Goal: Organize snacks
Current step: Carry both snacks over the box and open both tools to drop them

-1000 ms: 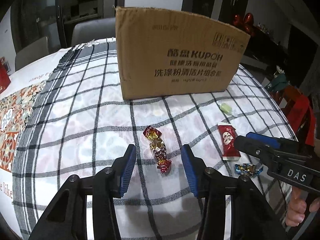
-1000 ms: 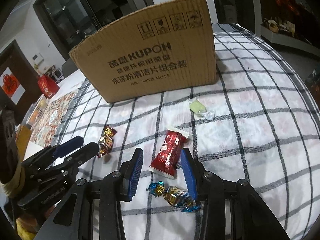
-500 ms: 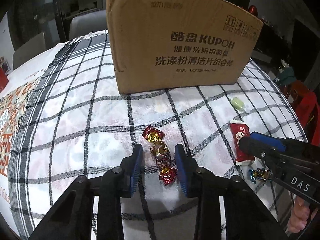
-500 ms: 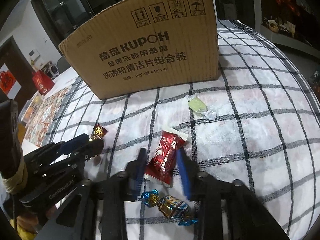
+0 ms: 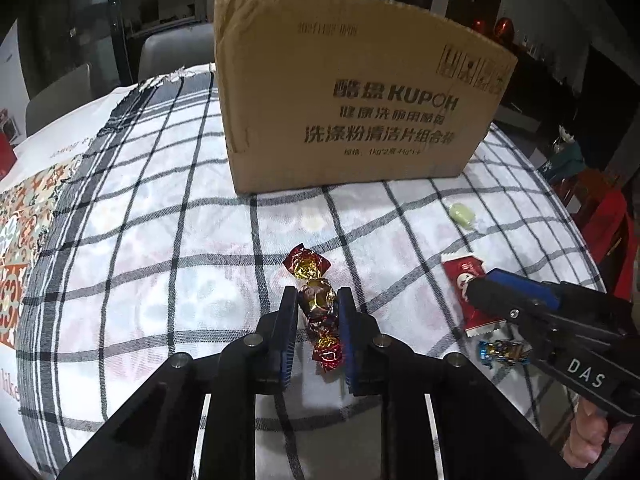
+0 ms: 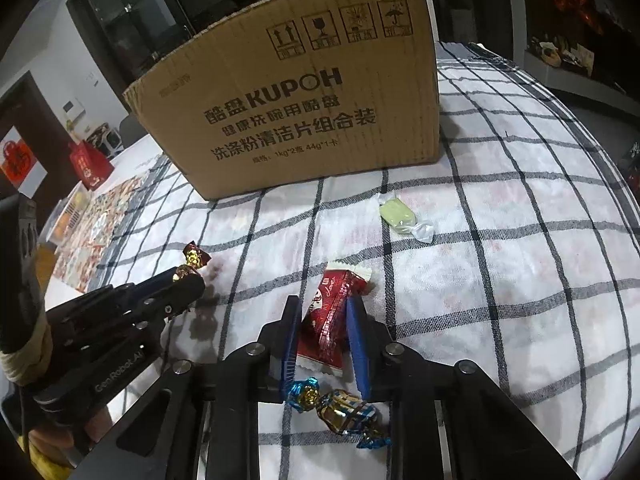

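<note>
Checked-cloth desk [image 5: 132, 240], cardboard box [image 5: 352, 112] at 12 o'clock. Left claw [image 5: 318, 312] pinching red-gold candy [image 5: 318, 304]; right claw [image 6: 324, 322] closing on red packet [image 6: 330, 316]. Grasp step. Next: lift both, carry over box rim, drop.

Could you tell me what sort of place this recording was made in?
Probably a home dining room: a table under a checked tablecloth, grey chairs behind it, and a glass-door cabinet against the wall.

Red gift bag [image 6: 90, 166], grey chair [image 5: 176, 54]
</note>
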Motion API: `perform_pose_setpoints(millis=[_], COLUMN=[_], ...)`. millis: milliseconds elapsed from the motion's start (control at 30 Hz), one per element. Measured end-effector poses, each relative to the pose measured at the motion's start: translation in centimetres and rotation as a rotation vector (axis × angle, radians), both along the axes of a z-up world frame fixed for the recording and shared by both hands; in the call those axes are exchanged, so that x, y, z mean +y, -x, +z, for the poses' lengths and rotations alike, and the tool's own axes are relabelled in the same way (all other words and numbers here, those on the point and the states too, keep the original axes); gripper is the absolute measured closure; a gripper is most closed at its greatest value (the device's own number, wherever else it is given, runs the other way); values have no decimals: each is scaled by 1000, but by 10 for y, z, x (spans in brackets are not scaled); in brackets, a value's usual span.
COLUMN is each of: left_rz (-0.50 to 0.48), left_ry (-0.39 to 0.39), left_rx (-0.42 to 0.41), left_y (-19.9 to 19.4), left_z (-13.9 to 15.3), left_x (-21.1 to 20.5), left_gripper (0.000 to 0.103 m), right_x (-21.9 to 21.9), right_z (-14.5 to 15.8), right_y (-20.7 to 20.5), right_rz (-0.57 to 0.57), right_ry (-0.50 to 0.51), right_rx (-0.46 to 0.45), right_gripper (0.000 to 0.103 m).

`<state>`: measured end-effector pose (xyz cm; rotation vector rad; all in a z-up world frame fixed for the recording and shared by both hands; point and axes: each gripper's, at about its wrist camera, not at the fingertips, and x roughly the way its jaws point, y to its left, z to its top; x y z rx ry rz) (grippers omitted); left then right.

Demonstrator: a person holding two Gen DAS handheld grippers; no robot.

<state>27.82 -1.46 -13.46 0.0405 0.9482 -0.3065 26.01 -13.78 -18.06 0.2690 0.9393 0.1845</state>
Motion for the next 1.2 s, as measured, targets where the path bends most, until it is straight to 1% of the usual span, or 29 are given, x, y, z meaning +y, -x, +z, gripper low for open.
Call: perform_pose_setpoints(millis=[233, 400, 633, 767, 1200], left_rz=[0, -7, -11, -9, -7], left_ry=[16, 25, 46, 65, 77], left_rx=[-27, -42, -82, -117, -235], left_y=[9, 15, 18, 18, 4], left_z=[14, 23, 43, 62, 117], left_x=[-1, -1, -2, -1, -6], left_gripper=[83, 83, 83, 83, 83], right_x=[0, -3, -5, -9, -20], right_z=[5, 12, 44, 64, 117], right_y=[4, 8, 14, 13, 0], right_rz=[8, 2, 7, 1, -11], right_ry=[18, -8, -34, -54, -87], right_rx=[-16, -34, -111, -157, -283], right_gripper=[79, 79, 79, 79, 79])
